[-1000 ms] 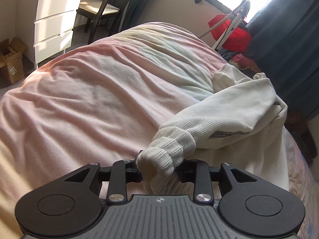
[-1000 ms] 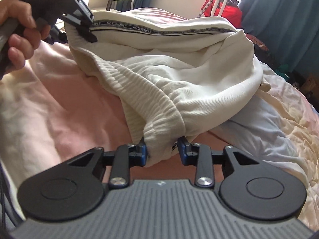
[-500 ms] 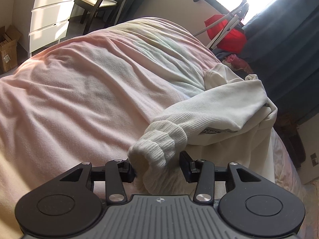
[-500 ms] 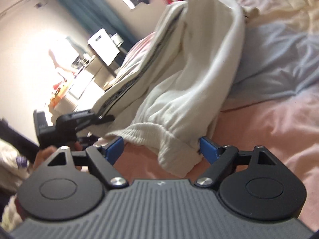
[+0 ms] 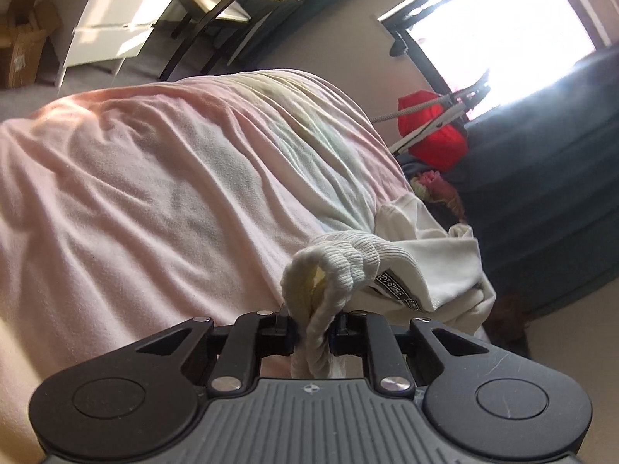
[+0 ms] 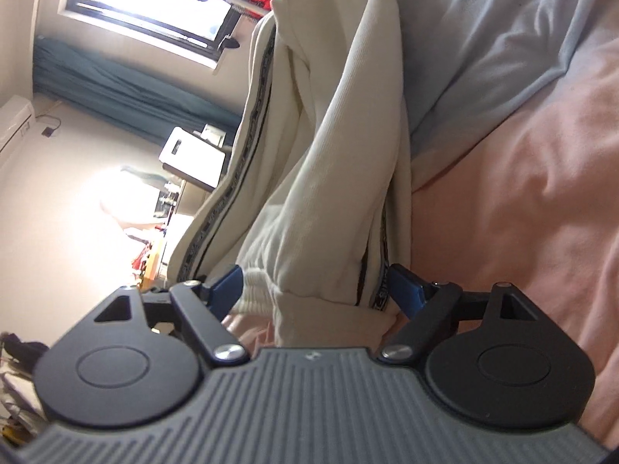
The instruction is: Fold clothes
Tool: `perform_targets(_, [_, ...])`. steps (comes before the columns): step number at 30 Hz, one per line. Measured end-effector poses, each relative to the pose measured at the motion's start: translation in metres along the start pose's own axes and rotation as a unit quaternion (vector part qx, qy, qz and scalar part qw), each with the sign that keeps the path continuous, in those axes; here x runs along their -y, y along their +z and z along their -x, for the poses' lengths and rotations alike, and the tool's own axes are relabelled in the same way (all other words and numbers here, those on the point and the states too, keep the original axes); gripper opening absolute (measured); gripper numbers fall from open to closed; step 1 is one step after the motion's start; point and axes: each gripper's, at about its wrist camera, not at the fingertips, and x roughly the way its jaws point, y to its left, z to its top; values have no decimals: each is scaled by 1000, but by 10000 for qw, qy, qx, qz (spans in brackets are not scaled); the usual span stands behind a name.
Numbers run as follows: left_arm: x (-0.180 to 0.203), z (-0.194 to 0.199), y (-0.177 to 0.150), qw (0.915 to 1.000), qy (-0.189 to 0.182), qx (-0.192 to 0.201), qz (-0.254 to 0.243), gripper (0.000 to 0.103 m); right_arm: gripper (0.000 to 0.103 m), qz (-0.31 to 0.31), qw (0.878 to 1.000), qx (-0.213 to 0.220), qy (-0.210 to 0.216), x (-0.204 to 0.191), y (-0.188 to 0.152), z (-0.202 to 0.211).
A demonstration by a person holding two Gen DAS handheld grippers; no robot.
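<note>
The bed (image 5: 147, 201), under a pink blanket shading to pale green and blue, fills most of both views. Across it lies a cream pair of sweatpants (image 6: 332, 162) with a lettered black side stripe, one end at each gripper. A teal curtain (image 5: 549, 193) hangs at three o'clock from the left wrist, under a glaring window (image 5: 495, 27) at one o'clock; a white drawer unit (image 5: 112, 11) stands at eleven.

The left gripper (image 5: 312, 332) points down over the blanket, jaws closing on the ribbed cuff (image 5: 336, 266), pinched between them. The right gripper (image 6: 315, 290) is rolled hard onto its side, so the room looks tipped; its blue pads stand wide, the gathered cuff end lies between them, and I cannot tell whether they touch it.

A red bag (image 5: 433, 131) near the window is half hidden by a metal frame, and the shelf clutter at nine o'clock from the right wrist is washed out.
</note>
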Motion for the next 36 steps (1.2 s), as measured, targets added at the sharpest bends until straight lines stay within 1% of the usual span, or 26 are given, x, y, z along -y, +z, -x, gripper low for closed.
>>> perform_targets(2, [-9, -4, 4, 9997, 1, -65, 255, 16, 84, 129, 9997, -45, -206, 2, -2, -9])
perform_targets(4, [-11, -11, 2, 9996, 141, -126, 211, 16, 84, 245, 9994, -6, -232, 1, -2, -15])
perform_targets(5, [-8, -13, 2, 9997, 169, -121, 100, 16, 82, 303, 9993, 22, -217, 1, -1, -17])
perform_targets(6, [-5, -16, 1, 9997, 196, -115, -10, 16, 70, 451, 9987, 32, -222, -2, -1, -19])
perform_targets(7, [-2, -18, 0, 9996, 224, -110, -121, 16, 62, 692, 9971, 34, -316, -7, -2, -21])
perform_targets(8, [1, -20, 1, 9994, 241, -113, -235, 16, 49, 913, 9945, 33, -510, -11, -5, -23])
perform_targets(9, [6, -23, 4, 9990, 226, -146, -364, 16, 40, 997, 9927, 44, -676, -15, -8, -24])
perform_targets(10, [10, -25, 8, 9984, 211, -179, -493, 16, 38, 972, 9928, 80, -693, -19, -12, -22])
perform_targets(11, [15, -28, 12, 9976, 195, -211, -622, 16, 33, 935, 9936, 120, -625, -24, -14, -19])
perform_targets(12, [20, -29, 17, 9966, 181, -229, -765, 15, 31, 898, 9943, 161, -557, -30, -17, -16])
perform_targets(15, [47, -22, 48, 9924, 200, 29, -1210, 15, 29, 844, 9960, 262, -157, -57, -25, -20])
perform_targets(17, [65, -15, 77, 9886, 279, 316, -1445, 14, 28, 763, 9966, 266, 145, -76, -31, -33])
perform_targets(19, [79, -12, 112, 9843, 453, 611, -1590, 14, 28, 670, 9967, 161, 436, -96, -41, -61])
perform_targets(21, [90, -13, 148, 9790, 676, 866, -1718, 14, 28, 515, 9957, 1, 764, -115, -49, -99])
perform_targets(23, [96, -26, 186, 9702, 991, 1028, -1959, 14, 28, 441, 9932, -206, 1054, -132, -56, -141])
perform_targets(24, [96, -37, 204, 9654, 1137, 1055, -2095, 14, 28, 465, 9920, -290, 1134, -140, -61, -161])
perform_targets(28, [84, -108, 260, 9452, 1837, 958, -2522, 15, 28, 677, 9880, -711, 1192, -162, -68, -247])
perform_targets(30, [69, -148, 275, 9444, 2035, 832, -2445, 15, 28, 820, 9866, -931, 1062, -167, -70, -284])
perform_targets(31, [59, -168, 276, 9443, 2121, 749, -2402, 15, 28, 950, 9857, -1002, 963, -169, -71, -299])
perform_targets(32, [50, -186, 277, 9436, 2202, 662, -2381, 15, 29, 1101, 9843, -1027, 916, -172, -70, -306])
perform_targets(34, [39, -216, 275, 9390, 2327, 466, -2489, 16, 32, 1413, 9805, -1031, 893, -176, -69, -316])
perform_targets(35, [35, -227, 273, 9368, 2377, 392, -2537, 16, 33, 1531, 9787, -1050, 881, -178, -67, -318])
perform_targets(36, [35, -228, 271, 9357, 2384, 396, -2569, 16, 34, 1617, 9770, -1086, 868, -180, -66, -319])
